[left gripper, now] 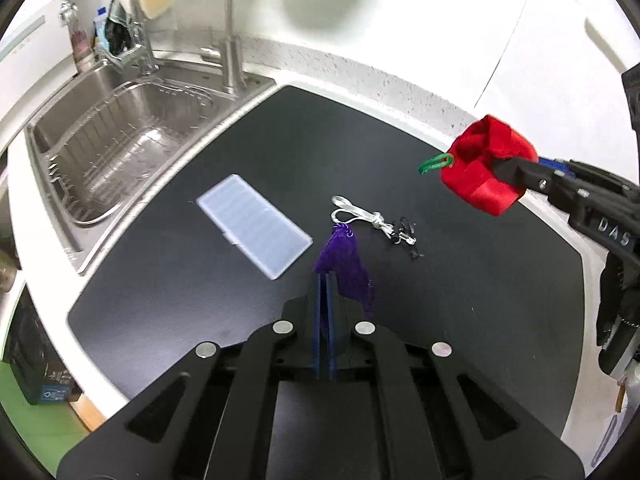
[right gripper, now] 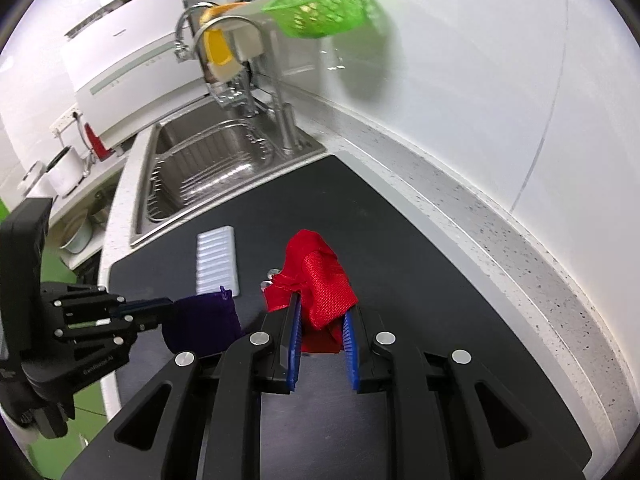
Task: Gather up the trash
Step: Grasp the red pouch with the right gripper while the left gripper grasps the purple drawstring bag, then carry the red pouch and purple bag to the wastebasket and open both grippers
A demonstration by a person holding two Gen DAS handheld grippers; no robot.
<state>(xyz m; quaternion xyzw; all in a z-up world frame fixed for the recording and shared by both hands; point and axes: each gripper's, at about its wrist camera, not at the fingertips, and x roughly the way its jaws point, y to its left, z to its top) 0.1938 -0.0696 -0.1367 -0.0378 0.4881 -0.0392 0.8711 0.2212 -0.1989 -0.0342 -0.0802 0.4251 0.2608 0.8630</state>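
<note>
My left gripper [left gripper: 325, 280] is shut on a purple cloth pouch [left gripper: 346, 266], held above the black mat [left gripper: 160, 280]; both show in the right wrist view, the gripper [right gripper: 170, 308] and the pouch [right gripper: 204, 322]. My right gripper [right gripper: 320, 312] is shut on a red cloth pouch [right gripper: 320, 280], held in the air; in the left wrist view the pouch [left gripper: 486, 164] has a green drawstring [left gripper: 436, 162]. A clear plastic case [left gripper: 254, 226] and a white cord with small black clips [left gripper: 380, 224] lie on the mat.
A steel sink [left gripper: 120, 140] with a wire rack and tap [left gripper: 232, 60] lies to the left of the mat. A green basket [right gripper: 324, 10] hangs on the white wall. The speckled counter [right gripper: 500, 232] runs along the wall.
</note>
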